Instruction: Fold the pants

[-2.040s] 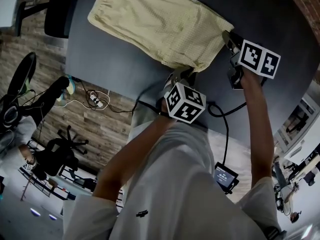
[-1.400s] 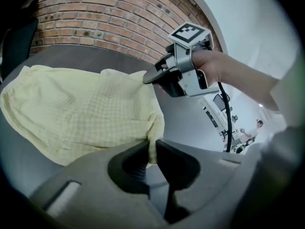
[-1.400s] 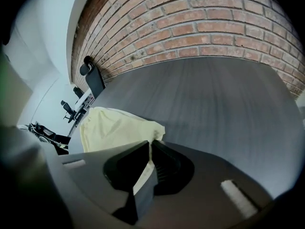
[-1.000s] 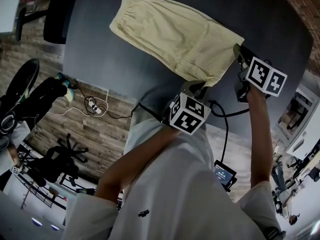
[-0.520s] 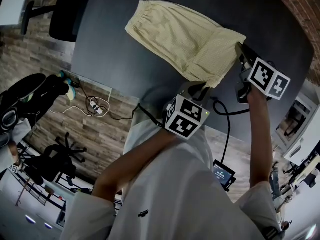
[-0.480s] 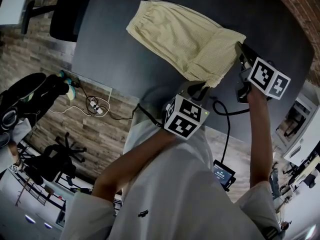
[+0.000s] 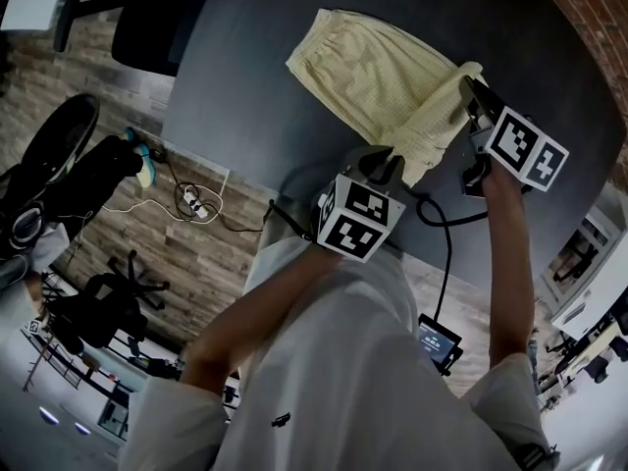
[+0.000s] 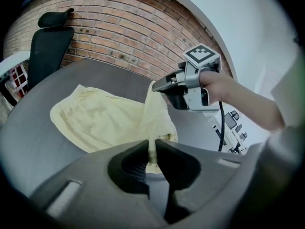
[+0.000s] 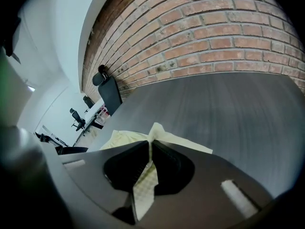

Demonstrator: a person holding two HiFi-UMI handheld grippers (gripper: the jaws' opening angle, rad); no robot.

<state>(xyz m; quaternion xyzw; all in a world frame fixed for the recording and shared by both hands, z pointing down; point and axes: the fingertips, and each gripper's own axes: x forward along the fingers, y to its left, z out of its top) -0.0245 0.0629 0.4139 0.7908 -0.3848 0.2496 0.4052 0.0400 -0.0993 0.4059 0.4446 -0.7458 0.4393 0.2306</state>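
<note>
Pale yellow pants [image 7: 388, 72] lie on the dark grey table [image 7: 255, 96], with the elastic waistband at the far end. My left gripper [image 7: 391, 158] is shut on the near hem corner, which is lifted off the table. My right gripper [image 7: 467, 83] is shut on the other hem corner at the right. In the left gripper view the cloth [image 8: 114, 123] rises into the pinched jaws [image 8: 152, 149], and the right gripper [image 8: 164, 86] holds the raised edge. In the right gripper view a strip of cloth [image 9: 145, 185] passes between the jaws [image 9: 150, 149].
A black office chair [image 7: 162, 13] stands at the table's far left edge. A brick wall [image 9: 228, 37] runs behind the table. Cables and a power strip [image 7: 191, 199] lie on the wooden floor at left. A black cable [image 7: 442, 234] hangs from the right gripper.
Both grippers have carried the hem end away from me toward the waistband, lifting it slightly. The pants look shorter, the lifted end bunching over the flat part.
</note>
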